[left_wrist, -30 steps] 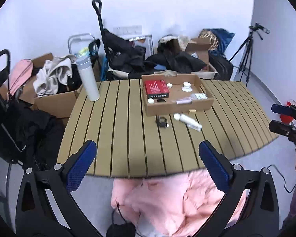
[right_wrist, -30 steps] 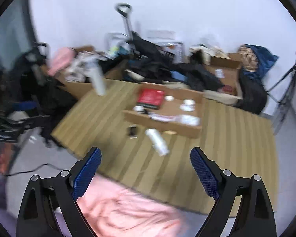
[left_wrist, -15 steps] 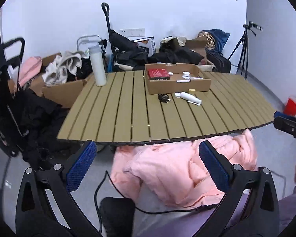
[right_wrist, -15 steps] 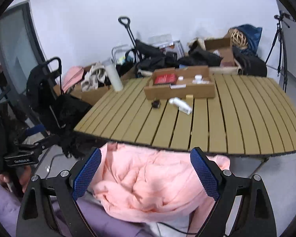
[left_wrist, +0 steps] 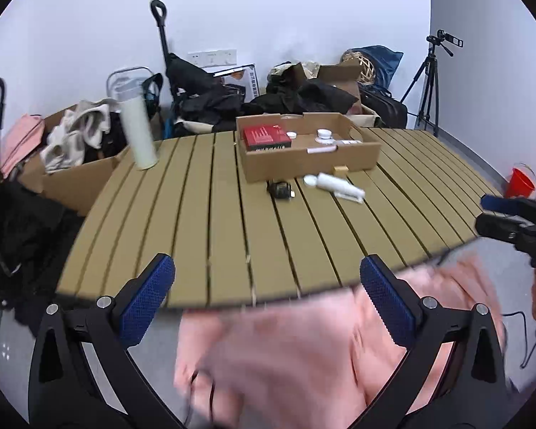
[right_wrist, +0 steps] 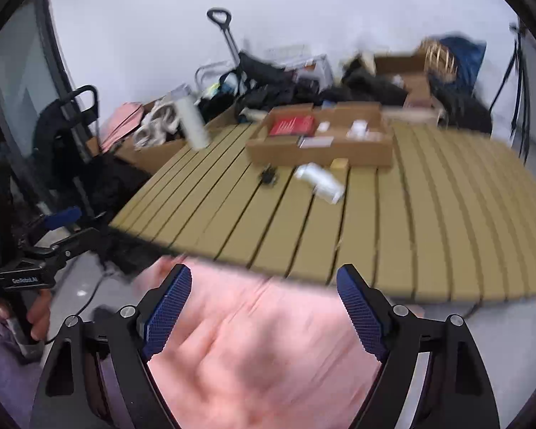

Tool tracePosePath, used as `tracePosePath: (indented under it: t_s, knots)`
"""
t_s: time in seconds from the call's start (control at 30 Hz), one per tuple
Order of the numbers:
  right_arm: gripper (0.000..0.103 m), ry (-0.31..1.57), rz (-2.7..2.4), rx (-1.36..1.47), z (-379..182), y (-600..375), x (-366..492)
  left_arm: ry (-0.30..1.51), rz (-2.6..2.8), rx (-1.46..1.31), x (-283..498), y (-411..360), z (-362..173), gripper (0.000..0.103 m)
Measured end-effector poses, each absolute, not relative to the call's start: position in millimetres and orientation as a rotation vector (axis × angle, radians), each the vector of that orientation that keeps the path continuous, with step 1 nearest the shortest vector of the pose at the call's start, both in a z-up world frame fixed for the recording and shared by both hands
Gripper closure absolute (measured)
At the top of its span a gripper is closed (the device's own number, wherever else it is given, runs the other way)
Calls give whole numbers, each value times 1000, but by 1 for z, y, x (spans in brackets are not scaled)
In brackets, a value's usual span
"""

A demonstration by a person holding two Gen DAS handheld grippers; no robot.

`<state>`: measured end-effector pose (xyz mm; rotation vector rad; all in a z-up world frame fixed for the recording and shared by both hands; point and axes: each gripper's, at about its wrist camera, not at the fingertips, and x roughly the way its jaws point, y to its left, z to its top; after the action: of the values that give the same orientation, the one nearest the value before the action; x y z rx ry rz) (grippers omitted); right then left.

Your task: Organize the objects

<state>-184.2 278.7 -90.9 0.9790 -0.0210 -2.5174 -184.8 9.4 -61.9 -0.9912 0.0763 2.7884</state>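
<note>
Left wrist view: left gripper [left_wrist: 268, 293] fingers spread wide, empty, cardboard box [left_wrist: 309, 150] and white tube [left_wrist: 334, 184] far ahead on slatted table [left_wrist: 203, 214].

Right wrist view: right gripper [right_wrist: 264, 302] fingers just narrowing, still apart, over pink cloth [right_wrist: 261, 350].
</note>
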Motion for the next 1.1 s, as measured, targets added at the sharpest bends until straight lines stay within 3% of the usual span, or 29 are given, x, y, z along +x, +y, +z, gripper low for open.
tracePosePath:
  t_s: [0.2, 0.33, 0.43, 0.5, 0.53, 0.67, 0.73, 0.77, 0.97, 1.1]
  knots:
    - [16, 226, -2572, 933, -109, 254, -278, -17, 2675, -1128, -307, 31, -107, 0]
    - [16, 252, -2478, 1043, -146, 235, -352, -27, 2648, -1189, -374, 48, -138, 2]
    - [16, 297, -2439, 1120, -178, 218, -400, -80, 2660, -1197, -407, 52, -155, 14]
    - [26, 341, -2413, 1137, -192, 208, -416, -101, 2652, -1232, -425, 53, -167, 24]
    - [39, 372, -2404, 1148, -199, 202, -423, -127, 2636, -1250, -433, 53, -173, 26]
    - [56, 424, -2372, 1210, -226, 191, -439, -180, 2585, -1309, -439, 52, -189, 27]
    - [66, 383, -2366, 1216, -231, 194, -439, -185, 2606, -1288, -435, 50, -193, 39]
    - [67, 344, -2363, 1222, -231, 198, -439, -168, 2624, -1280, -431, 50, -194, 62]
    - [73, 226, -2440, 1219, -216, 222, -426, -237, 2620, -1275, -412, 45, -184, 64]
    - [73, 195, -2525, 1181, -180, 246, -393, -273, 2631, -1173, -356, 31, -137, 64]
